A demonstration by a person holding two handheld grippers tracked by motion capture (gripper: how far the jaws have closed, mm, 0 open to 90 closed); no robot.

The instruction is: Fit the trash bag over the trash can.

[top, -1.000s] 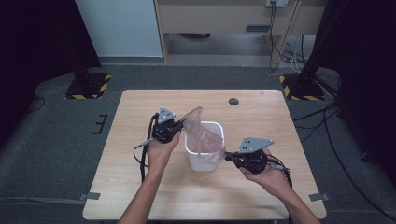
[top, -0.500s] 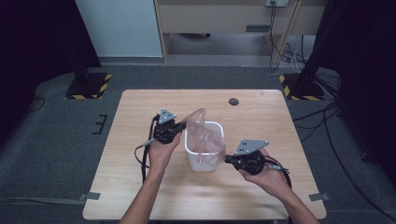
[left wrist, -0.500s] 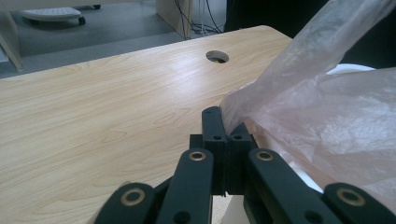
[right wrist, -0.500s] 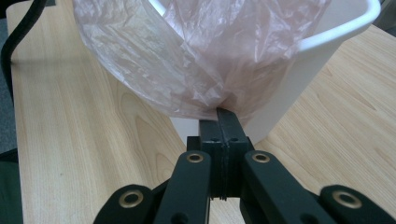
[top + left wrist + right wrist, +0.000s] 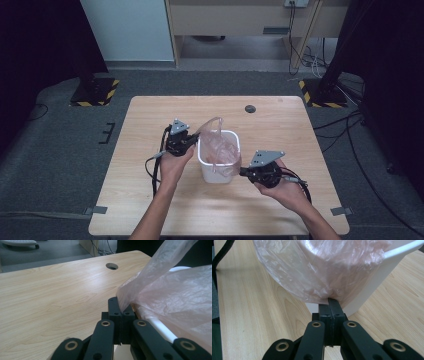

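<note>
You are pinching the thin pink plastic bag with both tools, left tool and right tool; pulling harder risks tearing it or tipping the white bin.

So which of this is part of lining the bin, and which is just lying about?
In the job:
plastic bag
white bin
left gripper, shut on the bag
right gripper, shut on the bag

Lying about:
table
cable hole

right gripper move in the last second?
Yes. The right gripper, shut on the plastic bag, has slid a little left along the table, toward the white bin, pulling the bag edge down its outer side.
</note>
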